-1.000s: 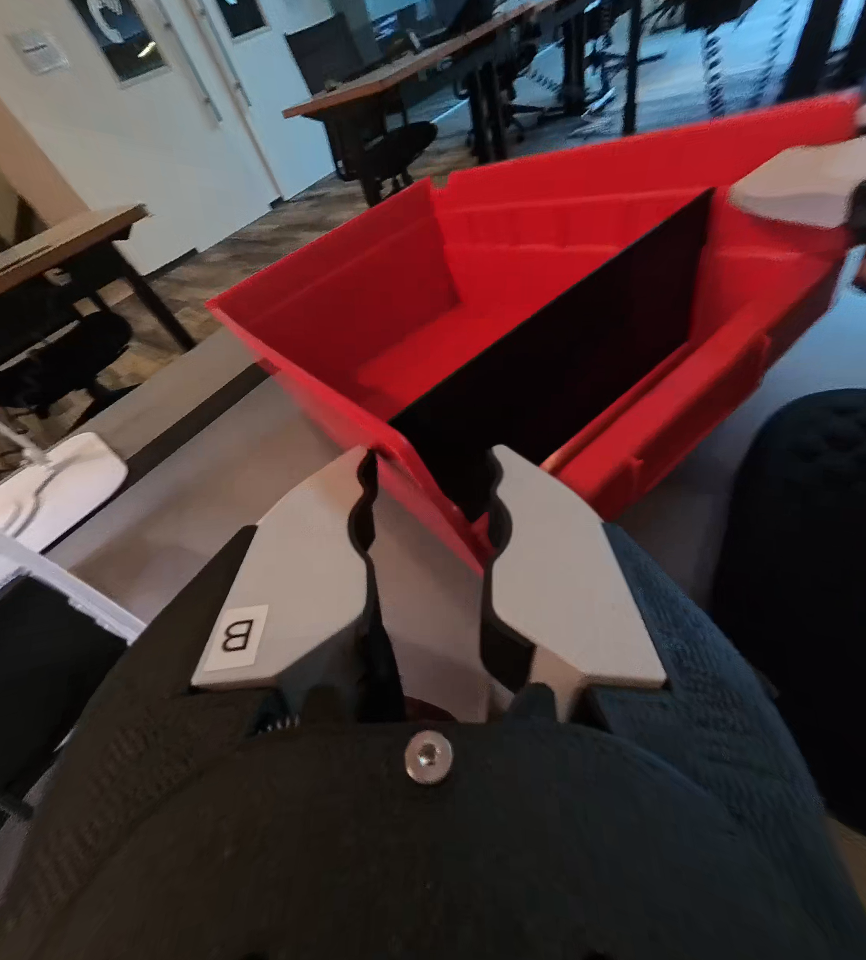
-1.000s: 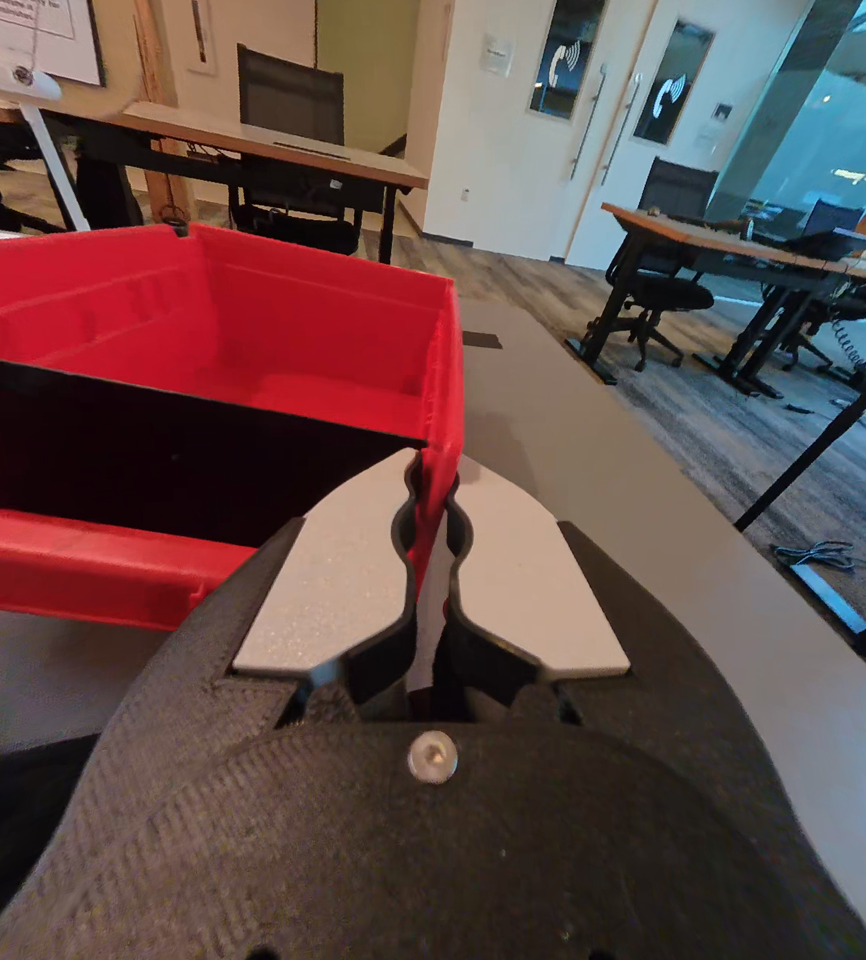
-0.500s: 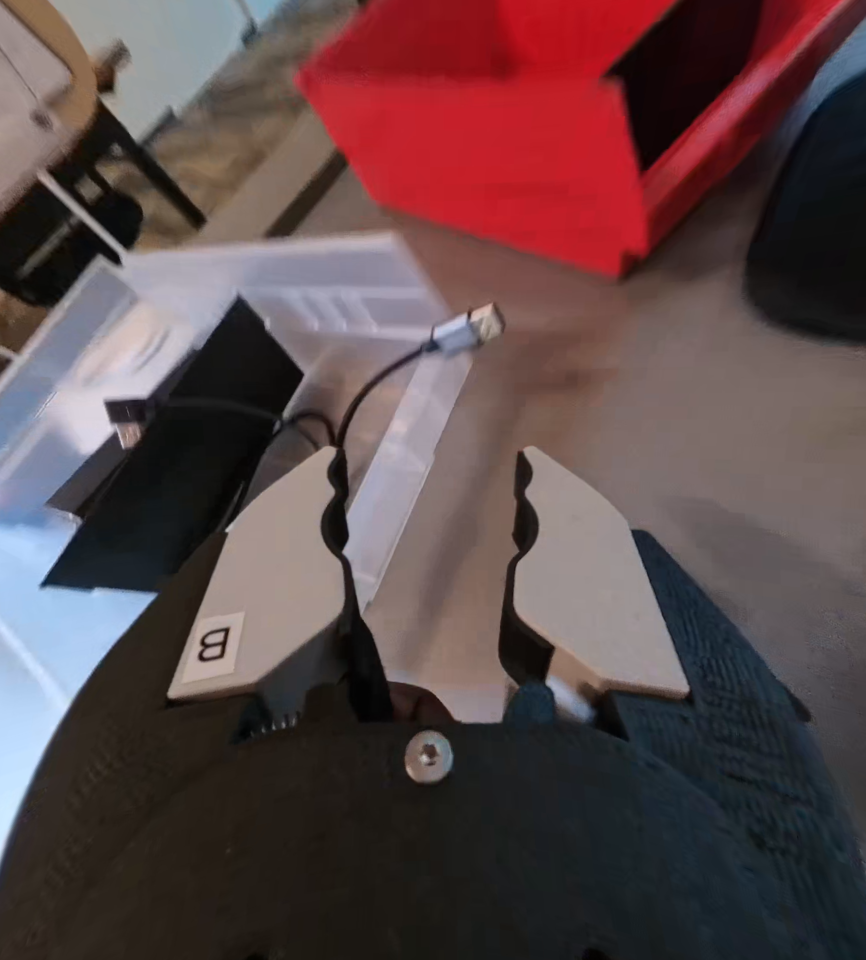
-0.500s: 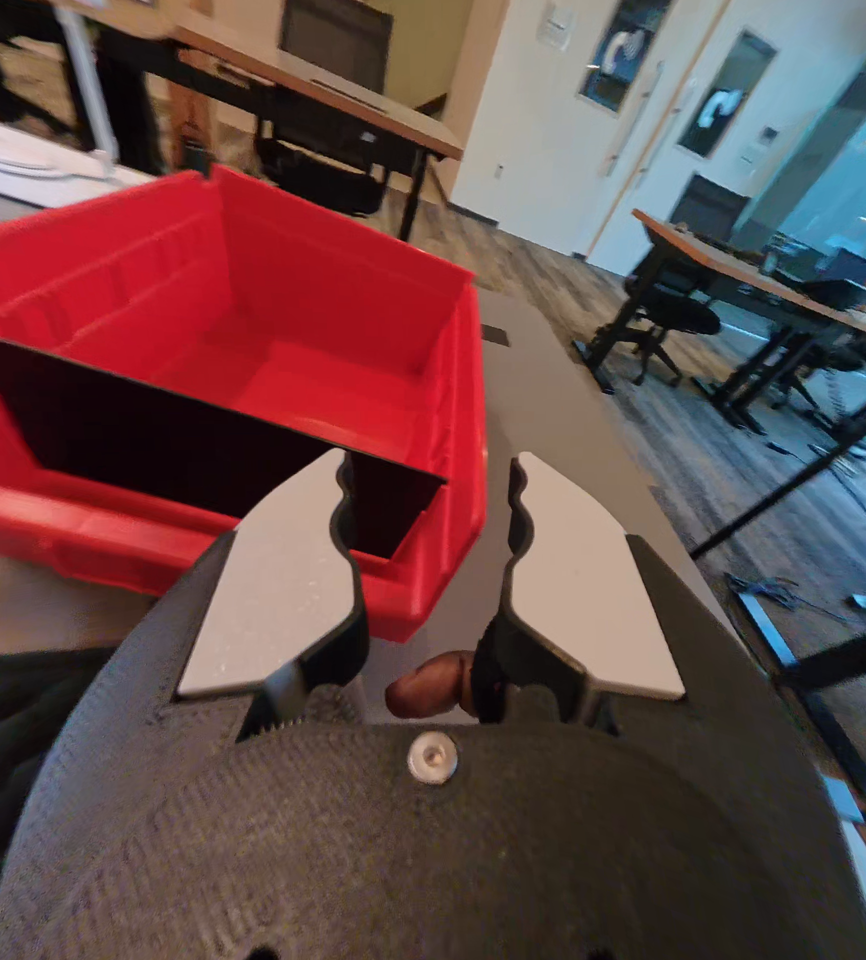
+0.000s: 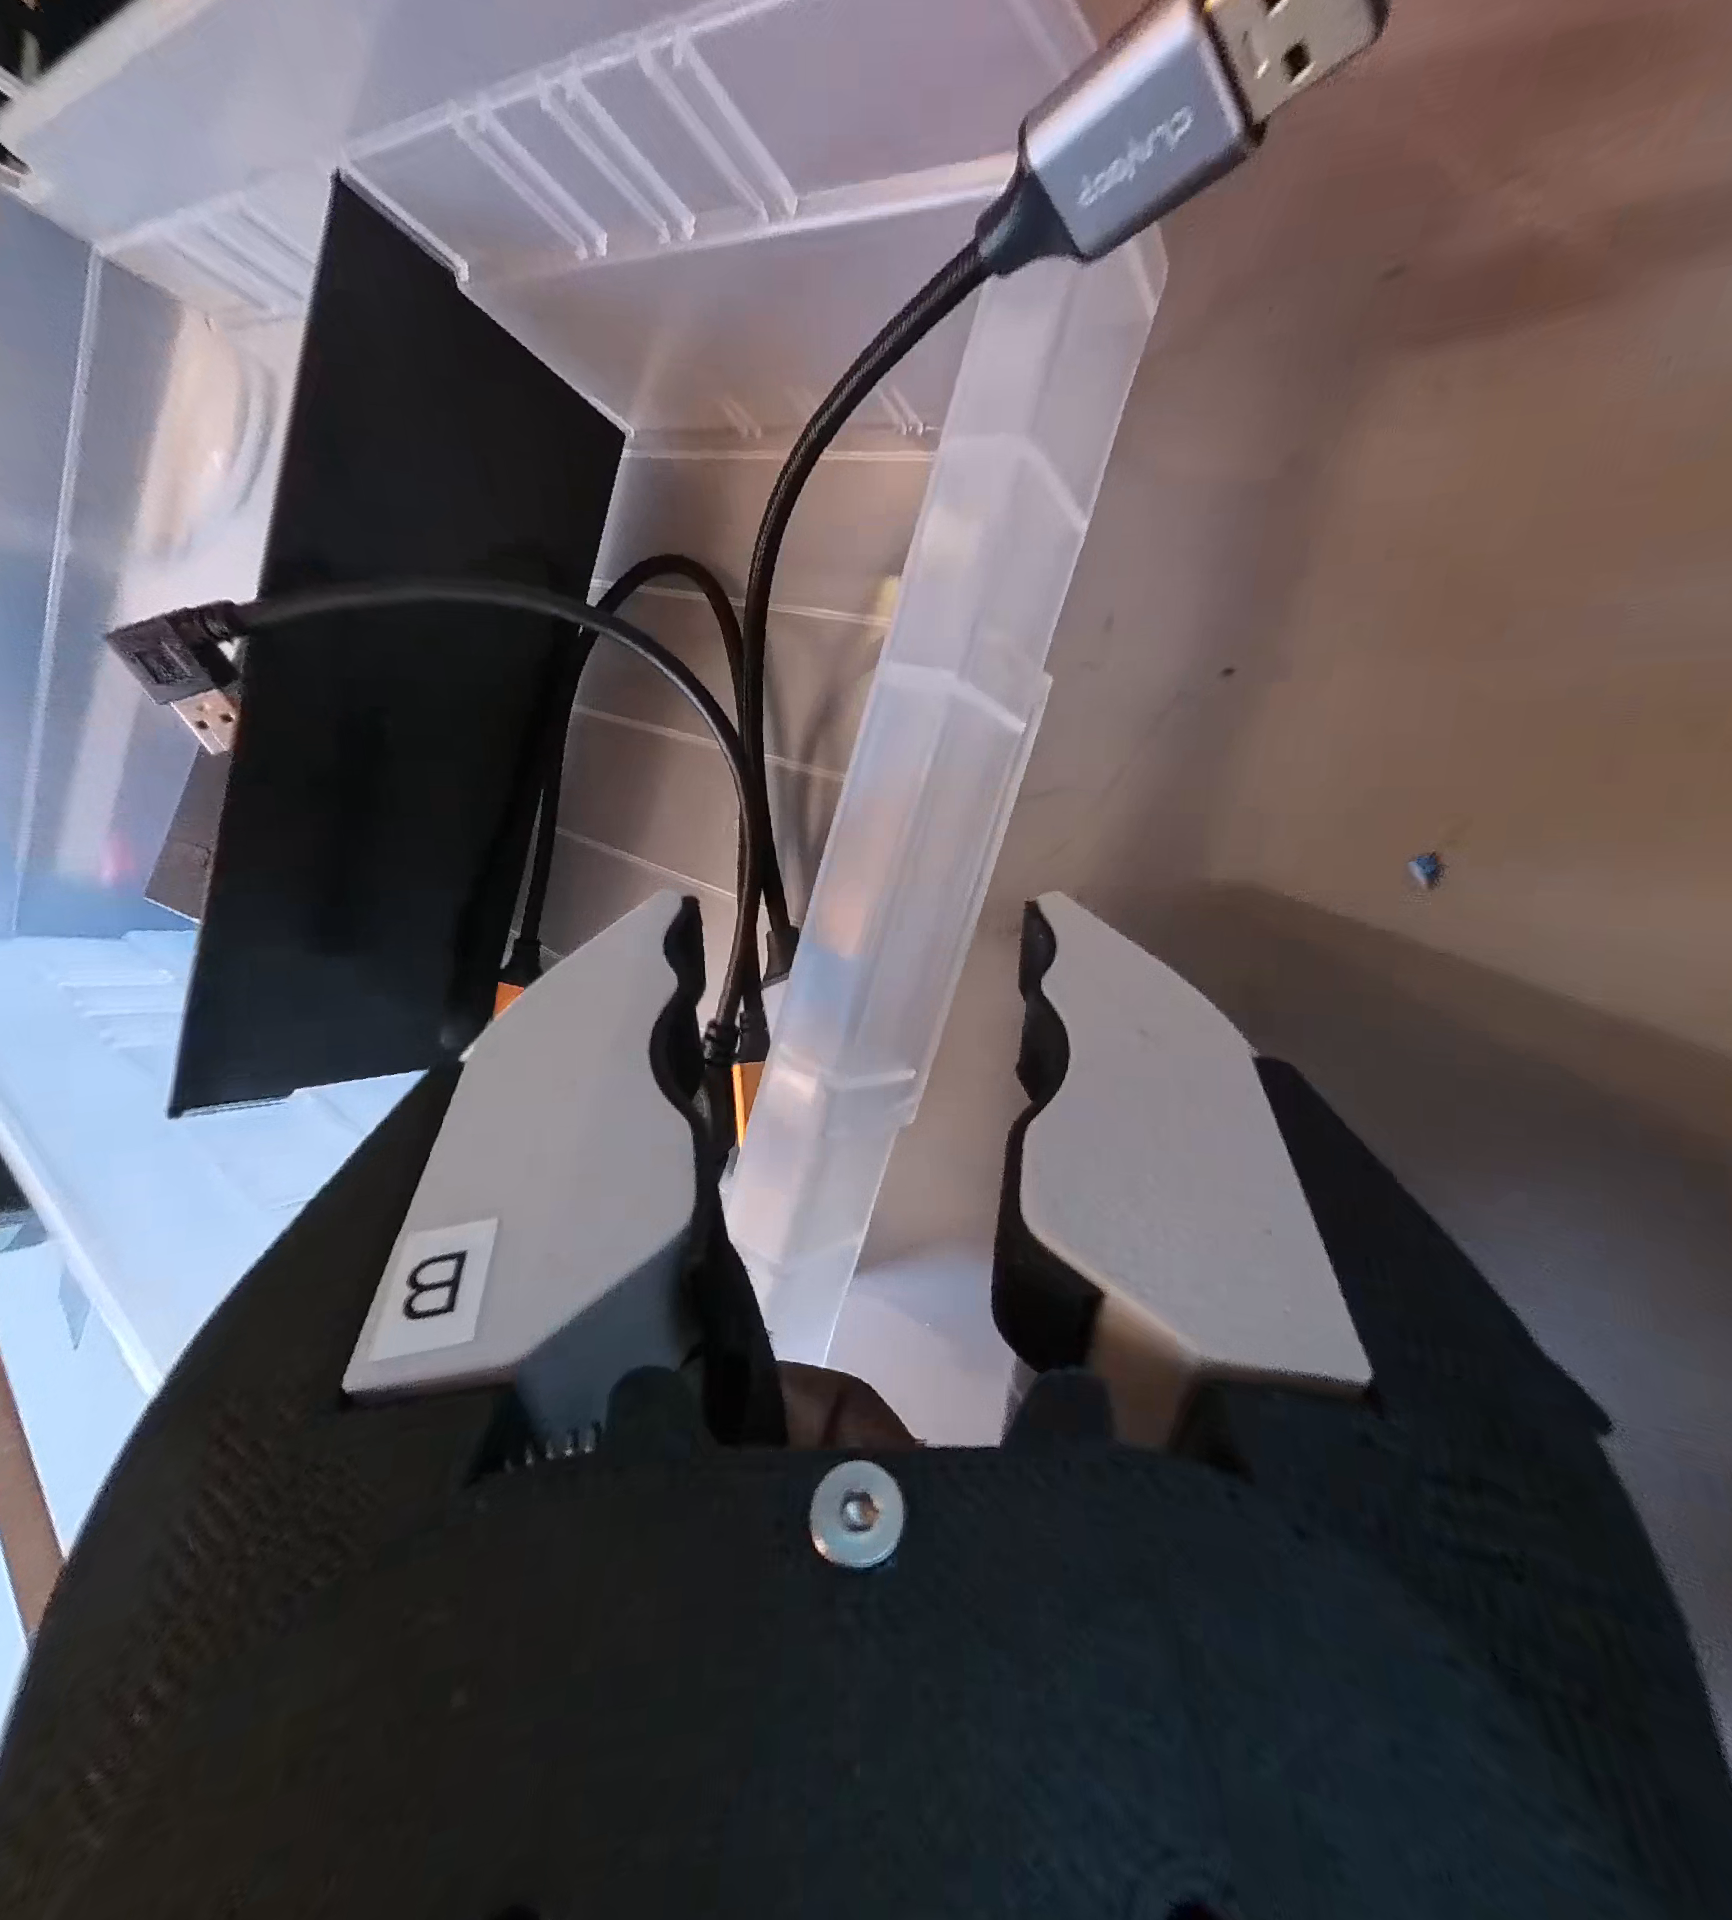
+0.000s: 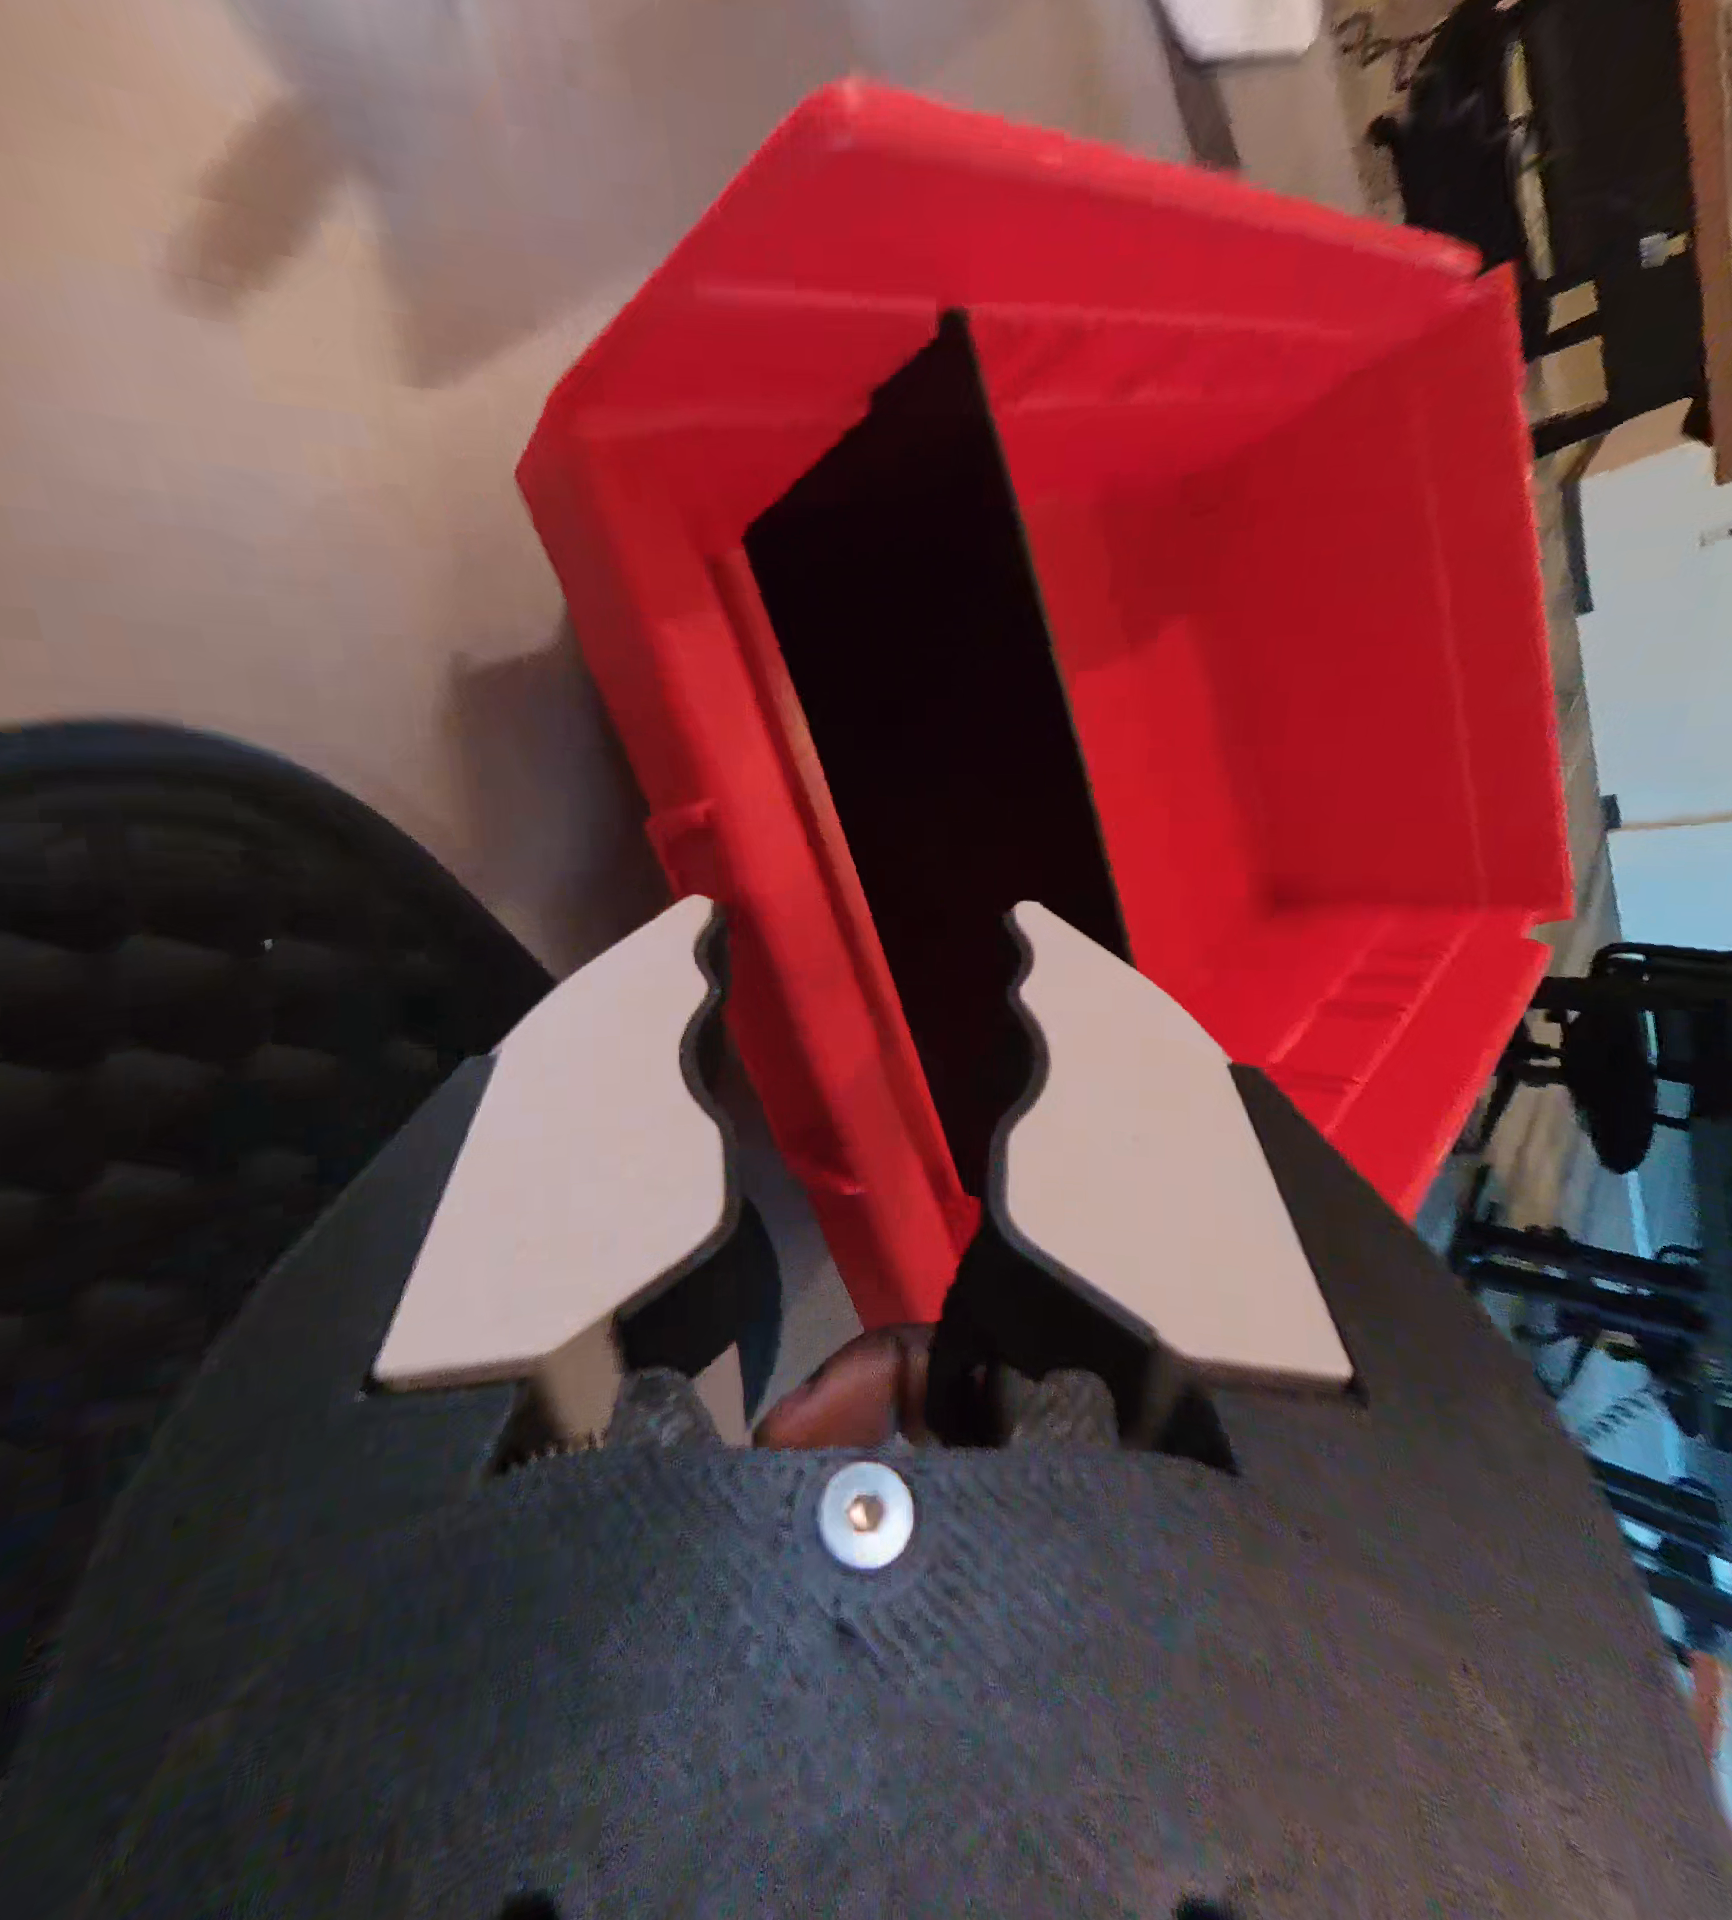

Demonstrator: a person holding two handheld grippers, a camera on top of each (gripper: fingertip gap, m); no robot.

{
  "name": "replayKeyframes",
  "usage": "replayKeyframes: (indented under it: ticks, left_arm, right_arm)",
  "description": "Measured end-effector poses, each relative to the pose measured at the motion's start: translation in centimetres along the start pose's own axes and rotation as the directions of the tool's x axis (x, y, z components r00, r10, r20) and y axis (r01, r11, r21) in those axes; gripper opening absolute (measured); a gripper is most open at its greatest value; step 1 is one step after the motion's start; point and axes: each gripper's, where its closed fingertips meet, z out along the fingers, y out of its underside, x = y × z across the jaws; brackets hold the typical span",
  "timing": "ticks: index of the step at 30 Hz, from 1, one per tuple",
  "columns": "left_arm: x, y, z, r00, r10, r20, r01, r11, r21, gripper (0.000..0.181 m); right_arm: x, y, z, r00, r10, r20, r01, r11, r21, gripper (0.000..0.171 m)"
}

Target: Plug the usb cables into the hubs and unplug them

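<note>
Left gripper point(image 5: 857, 997) spread apart, straddling the clear bin point(image 5: 955, 831) wall. Inside the bin, a braided cable point(image 5: 810, 499) arching up to a grey plug point(image 5: 1142, 156), beside a thin black cable point(image 5: 488, 603). Right gripper point(image 6: 867, 997) likewise apart, gripping nothing, over the red bin point(image 6: 1309, 644) with its black divider point(image 6: 924, 665).

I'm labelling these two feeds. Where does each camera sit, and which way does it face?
Left wrist view: on the left tongs, facing a clear bin with a black divider and USB cables; both open fingers show.
Right wrist view: on the right tongs, facing a red bin with a black divider; open fingers and a fingertip show.
Shared: only the tabletop.
</note>
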Motion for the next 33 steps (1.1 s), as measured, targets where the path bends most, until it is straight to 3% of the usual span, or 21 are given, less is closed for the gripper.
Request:
replayKeyframes:
  ticks: [1,6,9,13,21,33]
  left_arm:
    - [-0.1,0.2,0.2,1.000,0.002,0.006,-0.002,1.000,-0.010,0.058]
    - [-0.2,1.4,1.1,1.000,0.016,0.004,-0.016,0.998,-0.060,0.045]
    - [0.1,1.4,1.1,1.000,0.025,-0.014,-0.025,0.999,-0.036,0.039]
    - [-0.5,2.4,0.8,0.999,0.029,-0.013,-0.029,0.999,-0.034,0.039]
    - [-4.3,10.0,-1.9,0.998,0.032,0.057,-0.027,0.995,-0.094,0.043]
    - [-6.3,20.4,-7.7,0.994,-0.026,0.105,0.045,0.982,-0.183,0.043]
  right_arm:
    - [-0.2,0.6,0.2,0.999,-0.033,0.015,0.034,0.998,-0.044,0.052]
    - [-0.5,2.3,1.3,0.987,-0.156,0.038,0.161,0.975,-0.155,0.053]
    - [-1.3,2.2,1.8,0.978,-0.188,0.087,0.199,0.970,-0.143,0.033]
    - [-0.7,2.6,2.1,0.984,-0.159,0.085,0.170,0.974,-0.152,0.033]
    - [1.5,5.7,2.1,0.988,-0.142,0.063,0.151,0.970,-0.191,0.035]
    - [3.8,10.5,0.9,0.996,-0.088,-0.032,0.078,0.969,-0.234,0.040]
